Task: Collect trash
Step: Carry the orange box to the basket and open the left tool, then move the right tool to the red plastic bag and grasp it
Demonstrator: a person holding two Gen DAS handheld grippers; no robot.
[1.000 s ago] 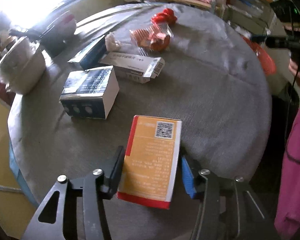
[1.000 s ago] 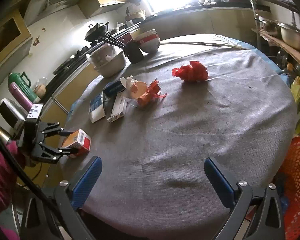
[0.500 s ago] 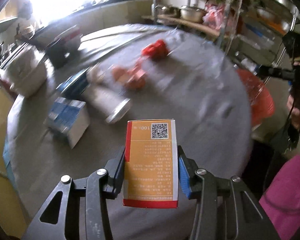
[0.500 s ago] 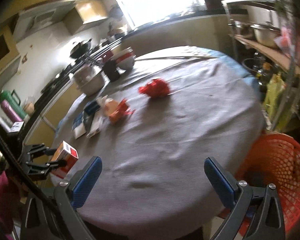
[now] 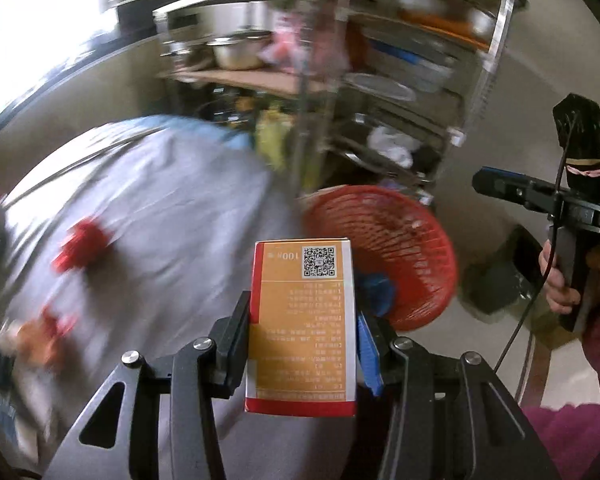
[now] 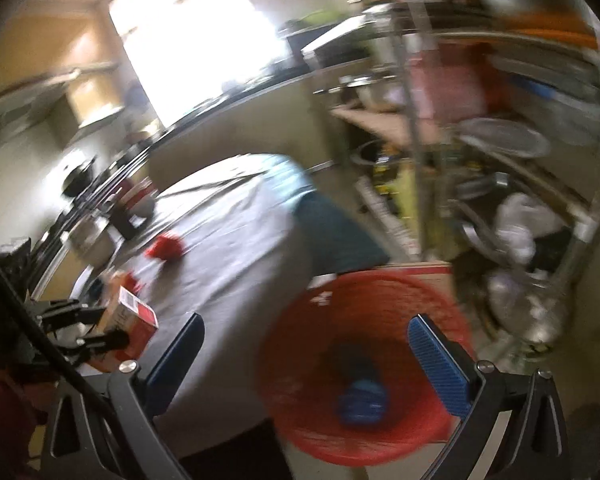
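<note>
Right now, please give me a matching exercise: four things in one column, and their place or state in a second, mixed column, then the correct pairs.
Things:
1. orange box
2. red basket
3. blue packet
4. right tool

Place or state:
A. open, holds nothing
B. on the floor beside the table
C. clamped in the left tool
D. lies inside the basket

Pairs: 1-C, 2-B, 3-D, 4-A

Round table (image 5: pixel 172 216) under grey cloth, crumpled red wrapper (image 5: pixel 82 244) on it, red basket (image 6: pixel 380 304) on floor
</note>
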